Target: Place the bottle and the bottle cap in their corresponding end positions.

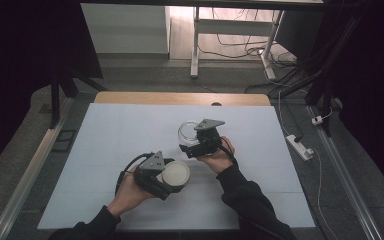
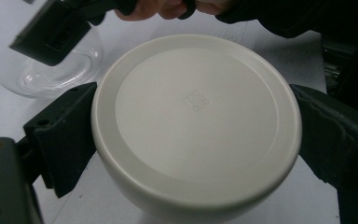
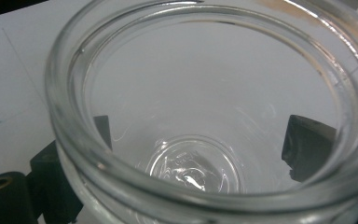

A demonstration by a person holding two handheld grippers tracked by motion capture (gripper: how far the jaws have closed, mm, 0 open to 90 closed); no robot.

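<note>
The left hand-held gripper [image 2: 196, 135] is grasping the white lid [image 2: 196, 122]; the right hand-held gripper [image 3: 196, 140] is grasping the glass jar [image 3: 205, 107]. Next, I judge, is centring the lid over the jar's mouth.

Both forearms in dark sleeves, reaching in from the near edge of the table. Left hand [image 1: 130, 190] wrapped around the left gripper [image 1: 172, 176], jaws clamped on either side of a round white lid [image 2: 196, 121]. Right hand [image 1: 219, 157] gripping the right gripper [image 1: 187, 137] farther forward, jaws pressed against a clear glass jar [image 3: 205, 112].
</note>
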